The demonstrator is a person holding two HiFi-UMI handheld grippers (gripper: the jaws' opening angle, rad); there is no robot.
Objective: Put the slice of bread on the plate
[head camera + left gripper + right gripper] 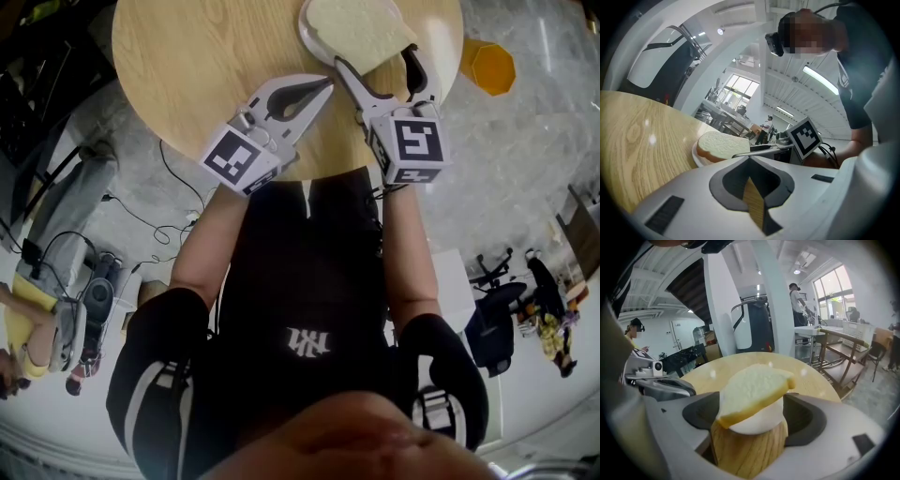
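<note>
Bread, a pale square slice [361,28], lies in the head view on the round white plate [306,28] at top, right hand-held gripper [375,56] released astride it. Left gripper view: left hand-held gripper [750,159] clenched, empty. Right gripper view: slice overhangs the rim; a retreating jaw could drag it off.

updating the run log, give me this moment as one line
bread slice: lying on plate | right tool: open, jaws either side of slice | left tool: shut, empty, over table | task: looks done
</note>
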